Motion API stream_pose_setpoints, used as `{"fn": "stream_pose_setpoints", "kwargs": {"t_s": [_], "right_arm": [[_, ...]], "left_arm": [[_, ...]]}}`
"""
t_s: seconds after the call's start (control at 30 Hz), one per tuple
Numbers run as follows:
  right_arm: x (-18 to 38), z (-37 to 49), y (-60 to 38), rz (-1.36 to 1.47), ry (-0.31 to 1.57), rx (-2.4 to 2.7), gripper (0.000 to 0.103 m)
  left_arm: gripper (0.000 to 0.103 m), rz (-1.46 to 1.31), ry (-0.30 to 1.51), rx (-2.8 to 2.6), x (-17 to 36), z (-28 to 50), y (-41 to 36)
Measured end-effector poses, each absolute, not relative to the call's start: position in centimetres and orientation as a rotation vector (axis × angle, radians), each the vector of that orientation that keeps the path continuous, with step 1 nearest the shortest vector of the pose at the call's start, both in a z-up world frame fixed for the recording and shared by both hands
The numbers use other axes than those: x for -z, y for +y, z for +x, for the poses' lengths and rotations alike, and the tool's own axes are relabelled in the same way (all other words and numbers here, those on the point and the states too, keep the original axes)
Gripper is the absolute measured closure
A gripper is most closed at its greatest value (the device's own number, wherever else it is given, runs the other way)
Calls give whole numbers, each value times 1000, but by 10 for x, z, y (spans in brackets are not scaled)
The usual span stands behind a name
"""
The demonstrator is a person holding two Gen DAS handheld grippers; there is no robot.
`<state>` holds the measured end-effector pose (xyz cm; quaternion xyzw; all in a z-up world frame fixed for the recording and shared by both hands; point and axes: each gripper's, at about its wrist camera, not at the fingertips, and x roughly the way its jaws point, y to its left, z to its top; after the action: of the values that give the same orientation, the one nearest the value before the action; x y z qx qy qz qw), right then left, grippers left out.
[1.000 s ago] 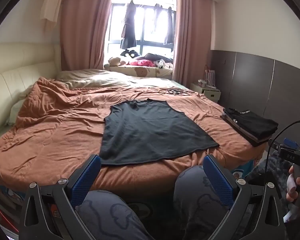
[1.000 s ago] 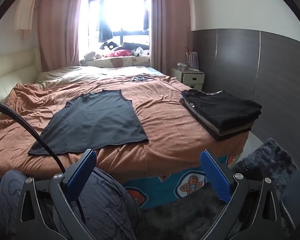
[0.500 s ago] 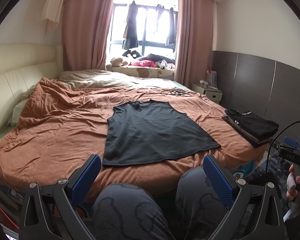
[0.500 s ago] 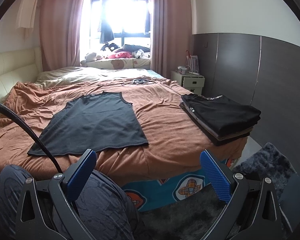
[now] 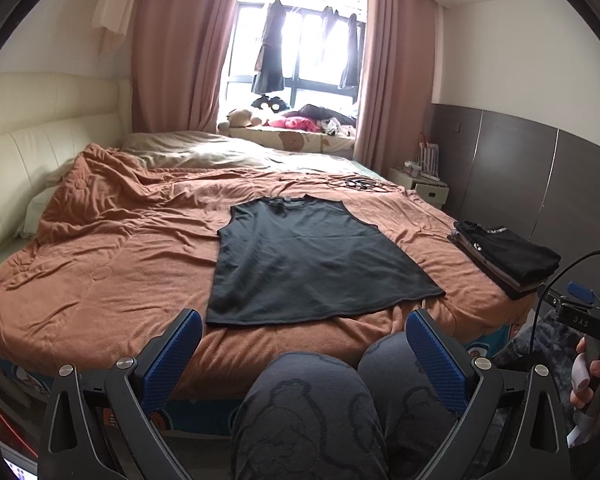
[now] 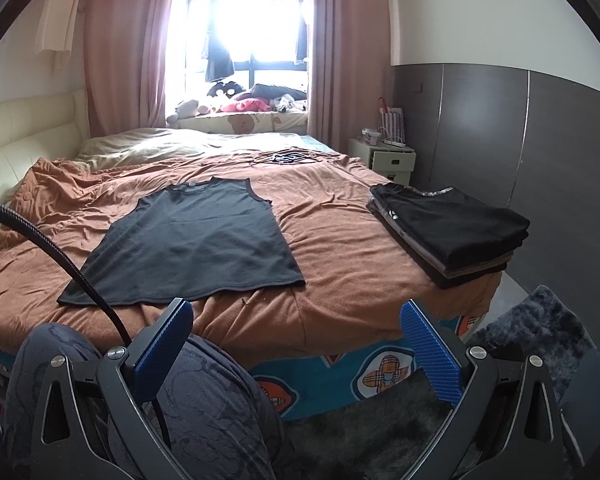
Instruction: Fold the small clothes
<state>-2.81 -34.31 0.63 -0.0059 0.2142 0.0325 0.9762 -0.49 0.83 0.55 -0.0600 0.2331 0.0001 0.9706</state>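
A dark sleeveless top [image 5: 308, 256] lies spread flat and face up on the rust-orange bedspread [image 5: 112, 264], neckline toward the window, hem toward the near edge of the bed. No fold has been made in it yet. At the bed's right edge sits a neat stack of folded dark clothes [image 6: 452, 232] — by the look of it, earlier garments already done, so this top appears to be what is left.

The hem lies close to the bed's near edge, with a narrow strip of bedspread in front of it. To either side of the top the cover is bare though rumpled, more of it on the headboard side; the stack is well apart from it. A tangle of what may be cables [image 5: 360, 184] lies beyond the neckline, too small to tell.

The left gripper [image 5: 300, 344] and the right gripper [image 6: 296, 336] both hang back off the bed over the person's knees [image 5: 340, 392], jaws spread wide, holding nothing.
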Motion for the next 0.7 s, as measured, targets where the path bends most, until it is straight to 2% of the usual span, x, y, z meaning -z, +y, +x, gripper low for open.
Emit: {"fn": "stream_pose_setpoints", "kwargs": {"t_s": [0.7], "right_arm": [[-9, -35, -343, -28, 427, -66, 0]], "left_arm": [[0, -124, 448, 10, -2, -8, 9]]}}
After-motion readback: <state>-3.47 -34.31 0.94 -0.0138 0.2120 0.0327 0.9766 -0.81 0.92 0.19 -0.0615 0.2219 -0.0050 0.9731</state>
